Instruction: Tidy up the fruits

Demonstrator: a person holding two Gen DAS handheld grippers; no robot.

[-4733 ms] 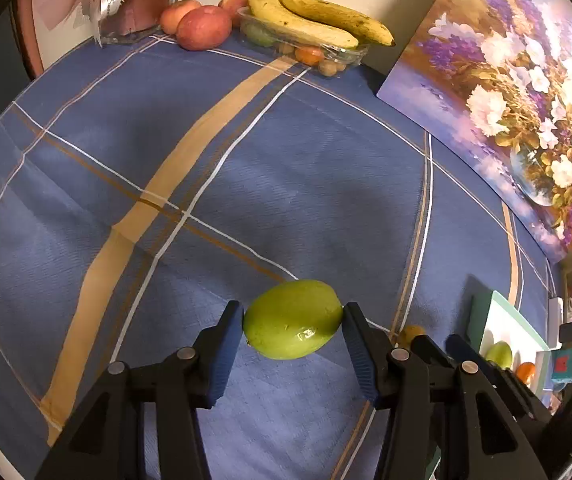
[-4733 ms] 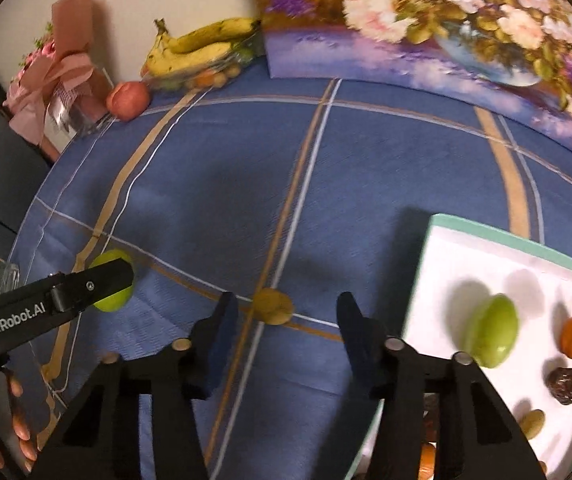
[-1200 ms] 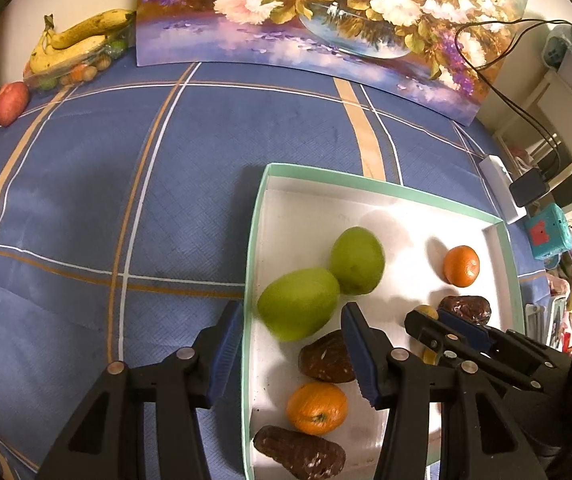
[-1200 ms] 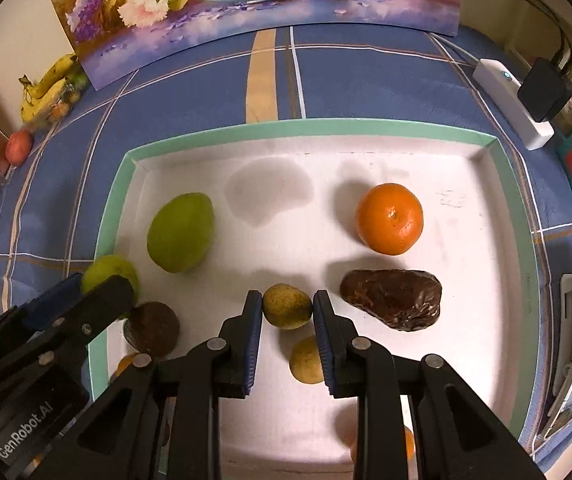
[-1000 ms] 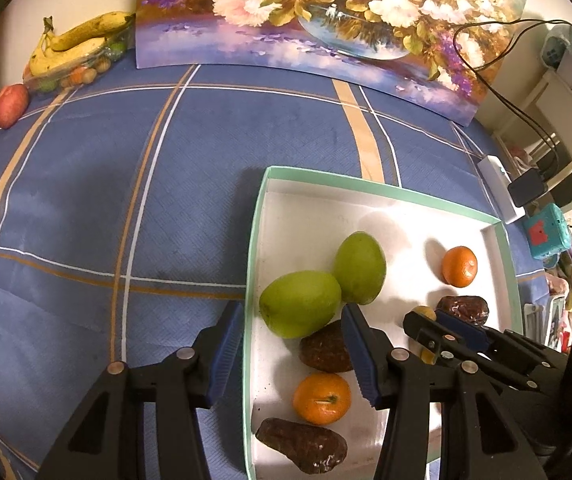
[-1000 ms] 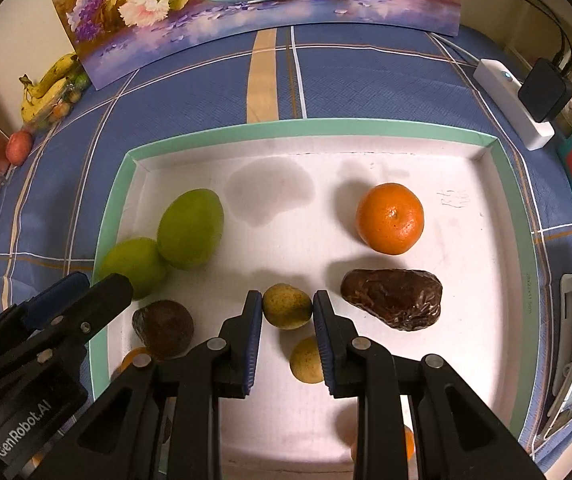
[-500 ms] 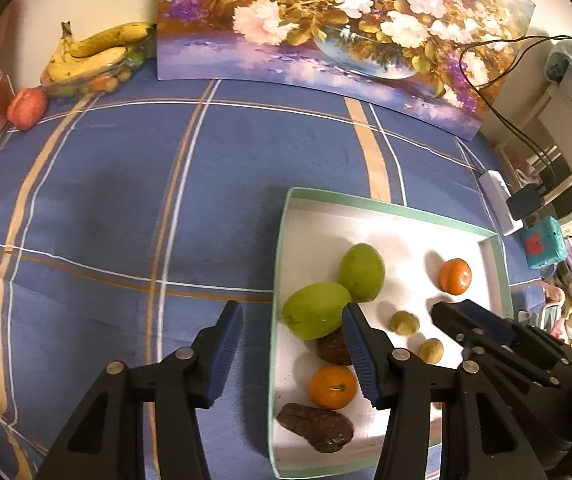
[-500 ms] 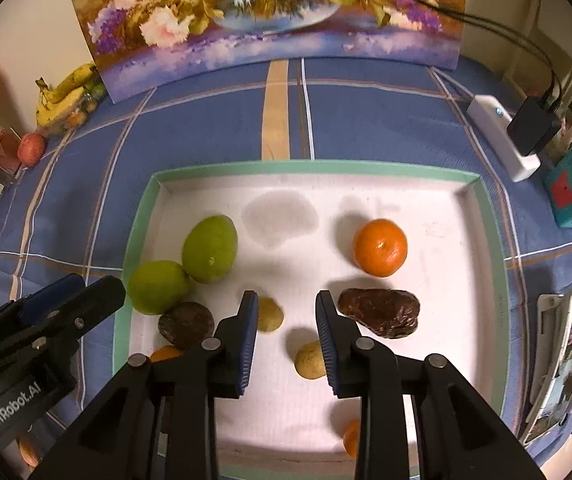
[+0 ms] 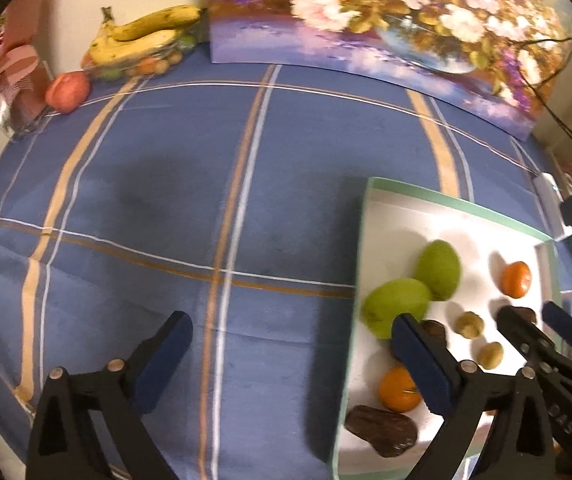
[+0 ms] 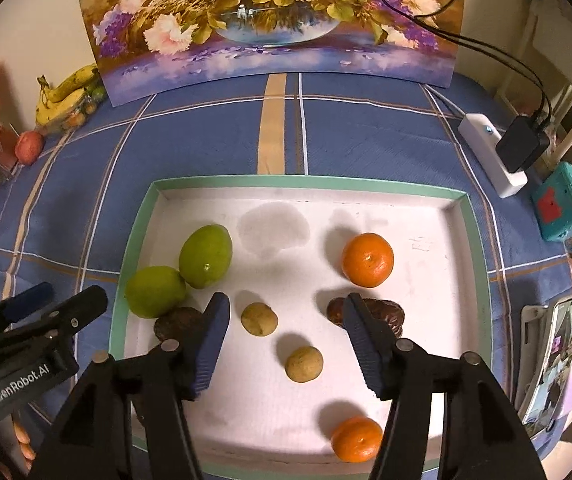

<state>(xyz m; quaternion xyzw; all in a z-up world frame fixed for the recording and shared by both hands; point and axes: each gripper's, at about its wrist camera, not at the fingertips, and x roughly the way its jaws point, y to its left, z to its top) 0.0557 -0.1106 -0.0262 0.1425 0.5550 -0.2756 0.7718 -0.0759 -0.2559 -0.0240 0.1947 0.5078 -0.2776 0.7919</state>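
A white tray with a green rim [image 10: 305, 181] holds two green fruits [image 10: 154, 291] [image 10: 206, 256], two oranges [image 10: 367, 260], dark brown fruits [image 10: 381, 314] and two small yellowish fruits [image 10: 259, 319] [image 10: 303, 364]. My right gripper [image 10: 286, 304] hovers over the tray with its jaws opening. One small yellowish fruit lies loose on the tray under the gap, and neither pad touches it. My left gripper [image 9: 289, 324] is over the blue cloth just left of the tray [image 9: 405, 194], jaws opening wide with nothing between them. The nearer green fruit [image 9: 393, 304] rests by its right finger.
Bananas [image 9: 146, 38] on a clear box and a red apple [image 9: 68, 90] sit at the back left beside pink wrapping [image 9: 2, 68]. A flower painting [image 10: 270, 20] leans on the wall. A power strip [image 10: 489, 152], a teal box [image 10: 565, 200] and a phone [image 10: 553, 360] line the right edge.
The left gripper let the green fruit go in the tray, swung left over the cloth and spread wide. The right gripper released the small yellowish fruit, rose and opened.
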